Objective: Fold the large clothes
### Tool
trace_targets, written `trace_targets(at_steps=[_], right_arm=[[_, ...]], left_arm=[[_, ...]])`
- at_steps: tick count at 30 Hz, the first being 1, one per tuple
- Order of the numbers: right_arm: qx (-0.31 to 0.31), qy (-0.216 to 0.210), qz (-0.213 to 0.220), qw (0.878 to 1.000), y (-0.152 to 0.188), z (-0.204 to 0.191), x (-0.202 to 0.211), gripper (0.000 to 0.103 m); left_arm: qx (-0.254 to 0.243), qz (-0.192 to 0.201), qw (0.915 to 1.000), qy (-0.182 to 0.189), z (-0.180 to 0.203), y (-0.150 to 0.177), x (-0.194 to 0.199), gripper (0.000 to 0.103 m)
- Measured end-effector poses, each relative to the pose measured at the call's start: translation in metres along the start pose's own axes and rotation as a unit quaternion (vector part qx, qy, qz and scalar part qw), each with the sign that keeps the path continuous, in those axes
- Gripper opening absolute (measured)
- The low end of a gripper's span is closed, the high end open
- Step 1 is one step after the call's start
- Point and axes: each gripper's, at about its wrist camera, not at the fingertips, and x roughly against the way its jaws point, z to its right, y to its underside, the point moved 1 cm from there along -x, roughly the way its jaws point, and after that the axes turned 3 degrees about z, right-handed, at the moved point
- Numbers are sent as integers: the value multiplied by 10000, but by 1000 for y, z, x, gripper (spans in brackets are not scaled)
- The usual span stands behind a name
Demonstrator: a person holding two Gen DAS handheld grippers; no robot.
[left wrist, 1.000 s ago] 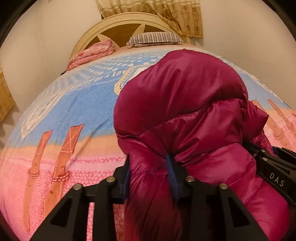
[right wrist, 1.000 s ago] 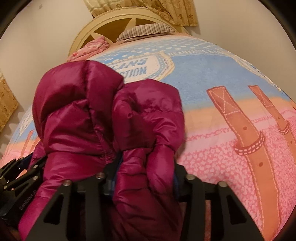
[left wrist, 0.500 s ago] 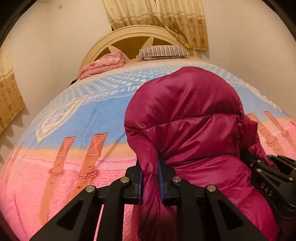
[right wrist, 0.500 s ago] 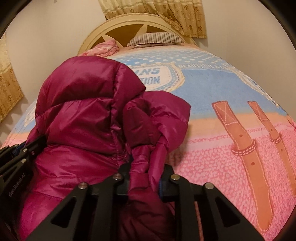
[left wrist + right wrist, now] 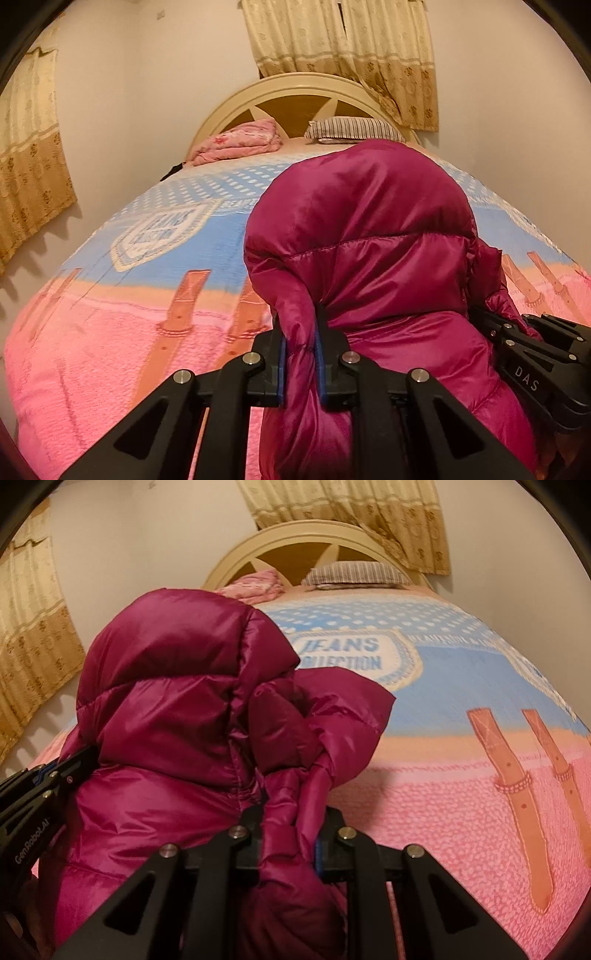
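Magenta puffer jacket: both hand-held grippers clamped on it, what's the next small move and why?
Probably carry the magenta puffer jacket forward over the bedspread and lay the lifted part down as a fold. The left hand-held gripper and right hand-held gripper each pinch a bunched edge, and the jacket mounds up between them.

Readable on the bedspread (image 5: 461,686), ahead of the right gripper (image 5: 291,849): a white badge (image 5: 354,657) lettered "JEANS COLLECTION". Printed in white on the left gripper (image 5: 26,812), at the left edge: "GenRobot.AI". On the right gripper's side, seen from the left wrist: "DAS" (image 5: 526,378).
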Motion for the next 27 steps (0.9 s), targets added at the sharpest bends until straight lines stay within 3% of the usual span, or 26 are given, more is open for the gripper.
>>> trace_targets(at_steps=[27], right_arm=[[627,-633,16,9960,-9,-87,-8,19]], left_arm=[[747,72,9964,-401,-109,16,37,11]])
